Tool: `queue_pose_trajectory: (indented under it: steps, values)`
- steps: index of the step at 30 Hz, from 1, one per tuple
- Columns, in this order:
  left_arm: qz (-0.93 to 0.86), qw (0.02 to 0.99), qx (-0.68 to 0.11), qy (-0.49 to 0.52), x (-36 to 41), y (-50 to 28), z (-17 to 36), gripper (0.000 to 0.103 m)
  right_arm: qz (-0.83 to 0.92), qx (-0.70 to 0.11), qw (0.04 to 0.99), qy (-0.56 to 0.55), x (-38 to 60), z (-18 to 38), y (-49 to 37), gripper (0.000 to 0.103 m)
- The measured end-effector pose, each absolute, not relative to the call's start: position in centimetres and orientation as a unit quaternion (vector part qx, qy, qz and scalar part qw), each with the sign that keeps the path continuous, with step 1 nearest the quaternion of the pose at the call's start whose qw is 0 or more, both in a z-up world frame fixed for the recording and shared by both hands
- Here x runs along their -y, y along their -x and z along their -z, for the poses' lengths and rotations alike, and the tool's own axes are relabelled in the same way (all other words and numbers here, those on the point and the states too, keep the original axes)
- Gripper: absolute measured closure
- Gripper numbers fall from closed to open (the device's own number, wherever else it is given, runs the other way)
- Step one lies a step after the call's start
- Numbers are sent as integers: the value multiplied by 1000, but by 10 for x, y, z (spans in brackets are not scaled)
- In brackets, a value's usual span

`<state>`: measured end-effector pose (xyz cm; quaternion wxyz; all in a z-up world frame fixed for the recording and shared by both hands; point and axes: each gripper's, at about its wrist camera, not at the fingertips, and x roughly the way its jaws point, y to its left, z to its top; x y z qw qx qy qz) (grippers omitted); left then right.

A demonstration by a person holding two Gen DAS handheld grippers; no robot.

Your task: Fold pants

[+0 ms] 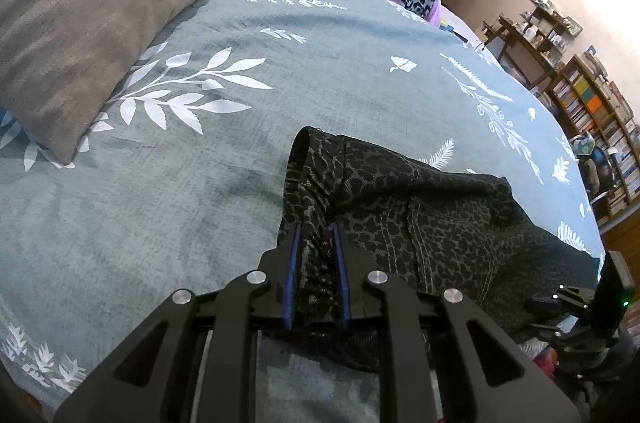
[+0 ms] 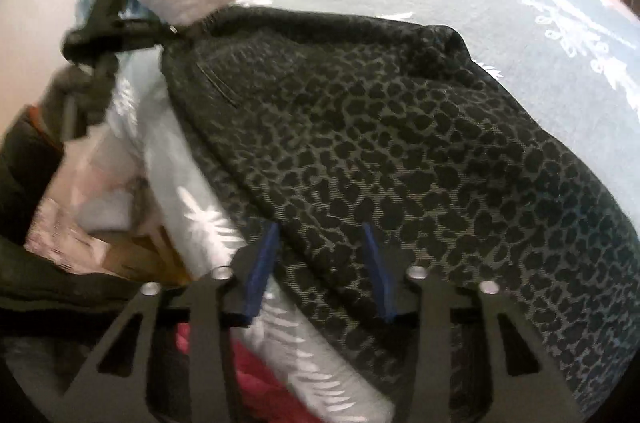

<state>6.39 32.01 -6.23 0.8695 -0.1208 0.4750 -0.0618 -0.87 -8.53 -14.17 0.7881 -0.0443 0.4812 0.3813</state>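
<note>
Left wrist view: the pants (image 1: 420, 215), dark leopard print, lie bunched on the bedspread (image 1: 200, 183), at 4 o'clock from the pillow (image 1: 92, 19). The left gripper (image 1: 316, 235) is clenched on a gathered edge of cloth. In the right wrist view the right gripper (image 2: 320, 235) straddles the near hem, pads apart, not pressing. Judgement: soft, limp, medium-weight cloth, likely to sag; best taken at waistband or hem corners.
</note>
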Motion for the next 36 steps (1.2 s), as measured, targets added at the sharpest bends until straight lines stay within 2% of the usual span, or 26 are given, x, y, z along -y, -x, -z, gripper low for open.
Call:
queue_pose_trajectory:
  steps: [1,3,5,9,16,19,20,21,23,30,32,34,36]
  values:
    - [60,870,-475,121,-320,-64,62,88,-378,-478,791,48,84,142,8,71]
    - [56,869,-477,120,-320,-64,62,89,-370,-485,791,43,83,143,5,93]
    - [54,870,-476,120,-321,-62,61,90,-374,-486,789,28,86,137,4,98]
    - [61,873,-463,138,-333,-51,55,90,-412,-474,778,4,94,114,18,98]
    - [39,867,-476,143,-343,-39,72,90,-385,-519,763,-28,95,154,10,93]
    - [15,875,-475,97,-329,-40,62,89,-390,-504,770,-41,100,143,12,80]
    - [7,879,-472,74,-323,-39,57,89,-387,-496,776,-42,105,138,14,71]
    - [-2,885,-464,41,-313,-39,49,89,-384,-485,784,-49,112,133,15,65]
    - [-11,891,-453,5,-302,-37,38,89,-376,-475,793,-69,126,128,16,65]
    - [8,907,-421,-19,-251,-39,5,89,-283,-449,835,-147,199,128,9,65]
    - [28,909,-415,-36,-223,-44,1,85,-247,-441,848,-157,218,128,6,65]
    - [58,908,-414,-34,-198,-50,2,74,-224,-434,858,-160,230,129,4,65]
    - [94,902,-419,-37,-164,-58,11,74,-196,-430,868,-155,246,132,2,65]
